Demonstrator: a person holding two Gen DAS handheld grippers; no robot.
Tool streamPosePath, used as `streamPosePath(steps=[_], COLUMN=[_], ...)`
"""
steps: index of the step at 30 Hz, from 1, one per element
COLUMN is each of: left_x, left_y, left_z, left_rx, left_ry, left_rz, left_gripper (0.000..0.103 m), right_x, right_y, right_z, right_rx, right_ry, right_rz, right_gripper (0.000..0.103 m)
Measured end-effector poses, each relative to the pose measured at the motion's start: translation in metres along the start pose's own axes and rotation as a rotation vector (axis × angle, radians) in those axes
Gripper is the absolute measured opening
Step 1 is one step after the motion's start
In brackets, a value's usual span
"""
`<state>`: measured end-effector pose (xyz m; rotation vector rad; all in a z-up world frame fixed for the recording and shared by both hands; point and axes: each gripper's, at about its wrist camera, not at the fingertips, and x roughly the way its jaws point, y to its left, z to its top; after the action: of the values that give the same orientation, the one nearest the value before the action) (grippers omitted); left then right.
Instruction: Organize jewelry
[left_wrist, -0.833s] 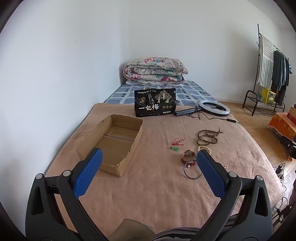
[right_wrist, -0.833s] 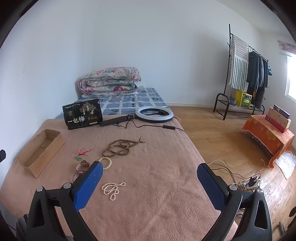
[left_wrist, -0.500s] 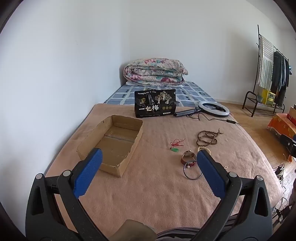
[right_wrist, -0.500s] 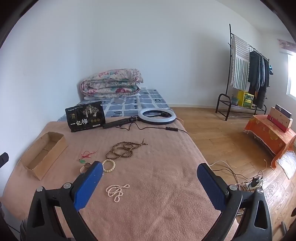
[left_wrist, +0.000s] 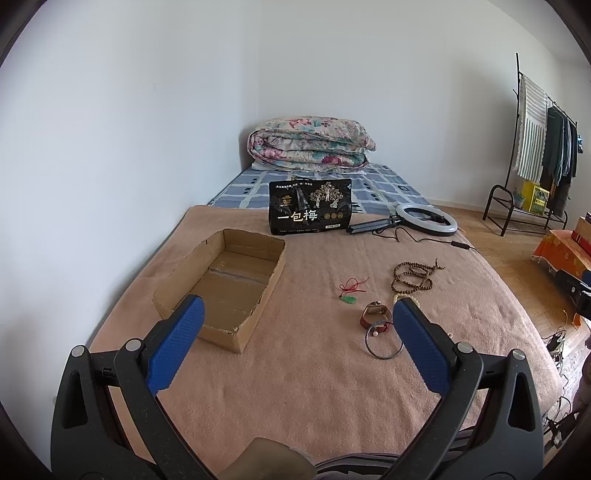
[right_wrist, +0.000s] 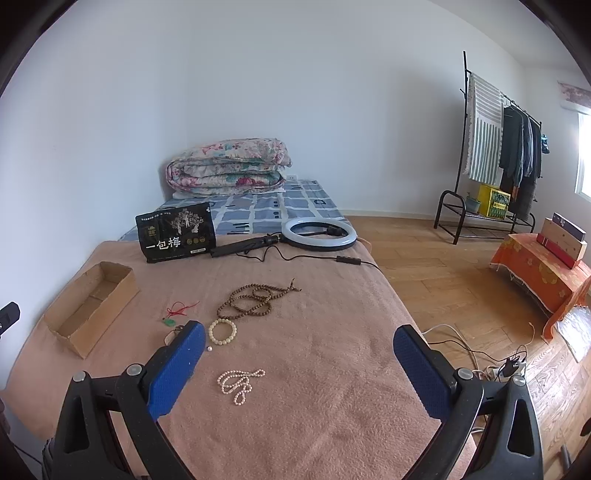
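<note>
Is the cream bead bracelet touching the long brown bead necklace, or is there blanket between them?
Cannot tell. In the right wrist view the cream bead bracelet sits right under the brown bead necklace; no clear gap or contact shows. The left view hides the bracelet.

plain white walls (right_wrist: 258, 92) all round, wood floor (right_wrist: 436, 280) on the right, a bed (right_wrist: 295, 369) under a tan blanket with a folded floral quilt (right_wrist: 227, 168) at the head, black clothes rack (right_wrist: 495, 155) by the far wall, daylight from a window (right_wrist: 583, 155) at the right edge

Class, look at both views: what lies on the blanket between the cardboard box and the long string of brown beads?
In both views, between the cardboard box and brown beads, lies only a green pendant on red cord.
</note>
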<state>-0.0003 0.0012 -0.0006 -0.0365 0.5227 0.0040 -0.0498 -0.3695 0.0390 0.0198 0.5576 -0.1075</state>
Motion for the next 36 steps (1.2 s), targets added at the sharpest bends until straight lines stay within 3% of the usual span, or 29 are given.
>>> streamPosePath(steps=[36], left_x=[-0.0094], left_y=[-0.0088], left_z=[0.0079], left_rx=[-0.008], left_ry=[-0.005], left_rz=[-0.006], left_gripper=[0.103], right_x=[-0.0006], right_y=[0.0033], right_z=[0.0015], right_rx=[-0.003], right_ry=[0.004], right_rz=[0.003], right_gripper=[0.103])
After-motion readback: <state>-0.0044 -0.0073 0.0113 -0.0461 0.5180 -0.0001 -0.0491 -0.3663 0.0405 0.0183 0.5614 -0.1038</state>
